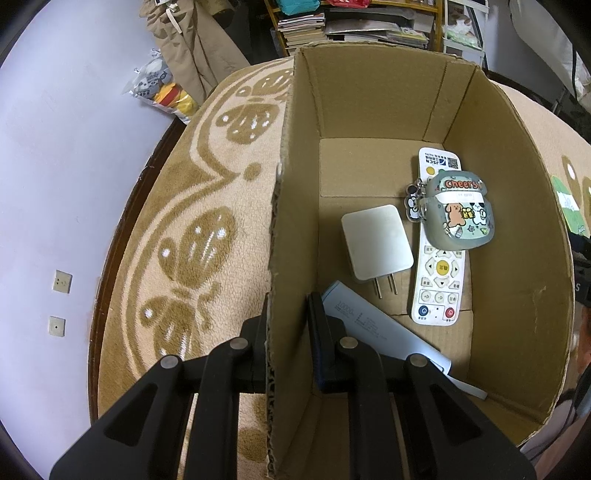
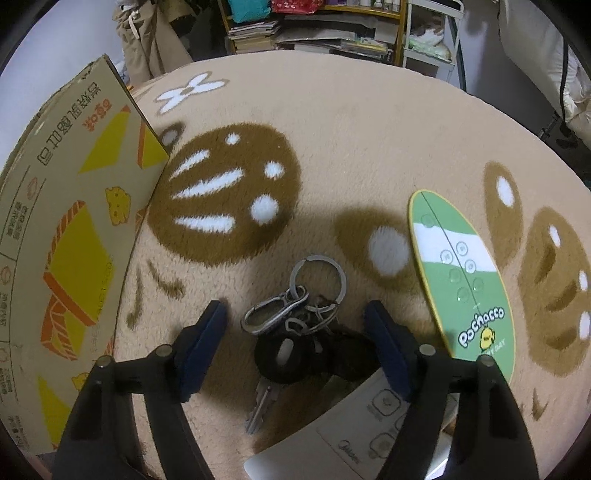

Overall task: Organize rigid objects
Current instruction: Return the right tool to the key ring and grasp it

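Right gripper (image 2: 295, 325) astride keys (image 2: 291, 332)

the left wrist view looks steeply down from close above the cardboard box (image 1: 369, 110), along its near wall into its inside. the right wrist view looks down, close over the patterned blanket (image 2: 332, 129), facing the bookshelf (image 2: 314, 29). both share box, blanket and bookshelf.

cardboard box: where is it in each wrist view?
Left wrist: the brown cardboard box fills centre and right, seen from above; the left gripper straddles its near-left wall.
Right wrist: the box's printed outer wall runs along the left edge.
Shared landmark: the beige fleece blanket with brown patterns under the box.
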`<state>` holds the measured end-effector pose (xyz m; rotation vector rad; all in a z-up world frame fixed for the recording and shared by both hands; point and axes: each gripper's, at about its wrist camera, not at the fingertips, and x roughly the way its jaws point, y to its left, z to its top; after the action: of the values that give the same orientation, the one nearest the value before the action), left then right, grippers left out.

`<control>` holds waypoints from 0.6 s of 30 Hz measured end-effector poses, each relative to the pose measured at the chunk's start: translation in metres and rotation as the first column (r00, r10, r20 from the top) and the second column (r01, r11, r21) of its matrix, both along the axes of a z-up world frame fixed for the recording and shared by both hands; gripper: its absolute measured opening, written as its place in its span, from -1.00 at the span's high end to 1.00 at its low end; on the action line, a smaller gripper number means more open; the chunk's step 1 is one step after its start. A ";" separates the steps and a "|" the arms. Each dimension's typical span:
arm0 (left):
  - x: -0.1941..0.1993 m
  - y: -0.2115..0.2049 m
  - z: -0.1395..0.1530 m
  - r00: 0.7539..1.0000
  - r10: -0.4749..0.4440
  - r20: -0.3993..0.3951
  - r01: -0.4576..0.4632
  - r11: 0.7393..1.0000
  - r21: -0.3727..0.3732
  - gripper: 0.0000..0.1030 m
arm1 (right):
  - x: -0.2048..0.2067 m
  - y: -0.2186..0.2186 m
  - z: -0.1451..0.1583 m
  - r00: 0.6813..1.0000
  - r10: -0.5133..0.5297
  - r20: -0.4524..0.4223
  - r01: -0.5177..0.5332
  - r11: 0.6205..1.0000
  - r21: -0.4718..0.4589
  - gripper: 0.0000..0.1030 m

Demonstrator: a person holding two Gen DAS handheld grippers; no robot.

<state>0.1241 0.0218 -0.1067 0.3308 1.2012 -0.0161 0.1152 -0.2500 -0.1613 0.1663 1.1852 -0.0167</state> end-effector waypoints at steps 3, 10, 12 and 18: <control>0.000 0.000 0.000 1.000 -0.002 0.001 0.002 1.000 0.002 0.71 | -0.006 0.003 0.001 1.000 -0.003 0.016 0.003 1.000 -0.006 -0.47; 0.000 0.000 0.000 1.000 0.000 0.000 0.000 1.000 0.005 0.71 | -0.015 0.013 0.008 0.999 -0.003 0.041 0.003 1.000 0.006 0.07; 0.000 0.000 0.000 1.000 0.000 0.000 0.000 1.000 0.007 0.71 | -0.018 0.015 0.010 0.998 -0.018 0.061 0.017 1.000 0.016 0.14; 0.001 0.001 0.000 1.000 0.000 0.000 0.000 1.000 0.007 0.71 | -0.018 0.014 0.015 0.993 -0.052 0.105 0.050 0.999 0.019 0.61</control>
<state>0.1246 0.0223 -0.1070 0.3367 1.2015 -0.0119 0.0969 -0.2363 -0.1461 0.2098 1.0759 -0.0425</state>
